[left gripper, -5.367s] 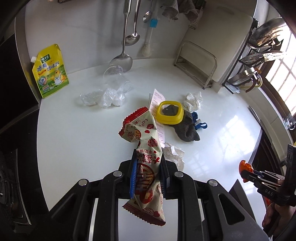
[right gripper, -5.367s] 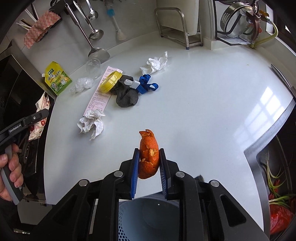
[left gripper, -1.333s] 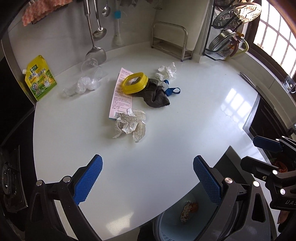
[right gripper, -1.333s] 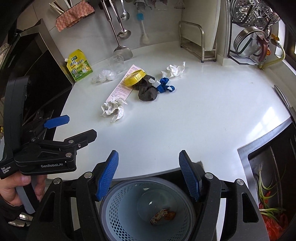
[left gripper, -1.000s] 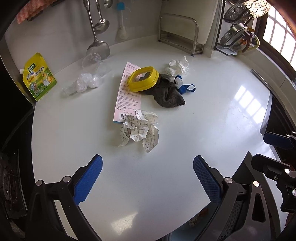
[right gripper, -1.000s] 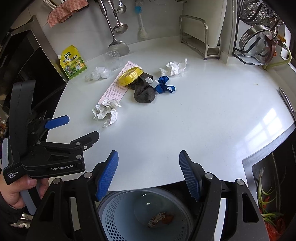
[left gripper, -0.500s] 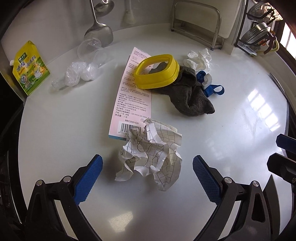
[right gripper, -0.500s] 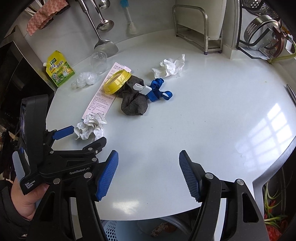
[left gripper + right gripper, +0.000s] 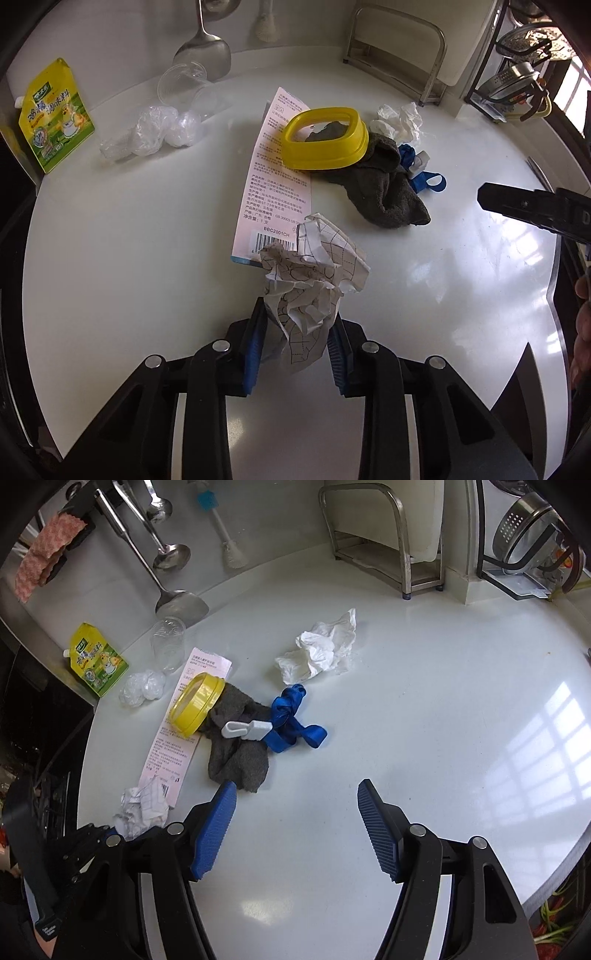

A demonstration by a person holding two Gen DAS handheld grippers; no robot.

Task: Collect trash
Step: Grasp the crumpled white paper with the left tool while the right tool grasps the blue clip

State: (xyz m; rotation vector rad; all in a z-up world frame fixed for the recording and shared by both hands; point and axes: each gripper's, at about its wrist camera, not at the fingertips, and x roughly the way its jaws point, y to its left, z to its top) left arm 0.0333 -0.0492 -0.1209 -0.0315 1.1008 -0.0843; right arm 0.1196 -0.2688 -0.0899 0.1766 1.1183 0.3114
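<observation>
My left gripper (image 9: 295, 332) is shut on a crumpled ball of grid-printed paper (image 9: 314, 277) on the white counter (image 9: 129, 258); the ball also shows in the right wrist view (image 9: 142, 806). My right gripper (image 9: 295, 823) is open and empty above the counter, just near of a grey sock (image 9: 236, 753). A yellow lid (image 9: 325, 138) rests on the sock and on a pink printed slip (image 9: 277, 177). A blue strap (image 9: 291, 720) with a white clip (image 9: 245, 730) and a crumpled white tissue (image 9: 319, 646) lie beyond.
A crumpled clear plastic bag (image 9: 155, 129), a clear cup (image 9: 181, 83) and a yellow-green pouch (image 9: 55, 114) sit at the back left. A metal rack (image 9: 388, 535) and hanging utensils (image 9: 162, 554) stand along the wall. A sink (image 9: 561, 915) is at the right.
My left gripper has moved forward and shut on the crumpled paper ball. My right gripper has moved forward over the counter toward the sock, and the bin has left view.
</observation>
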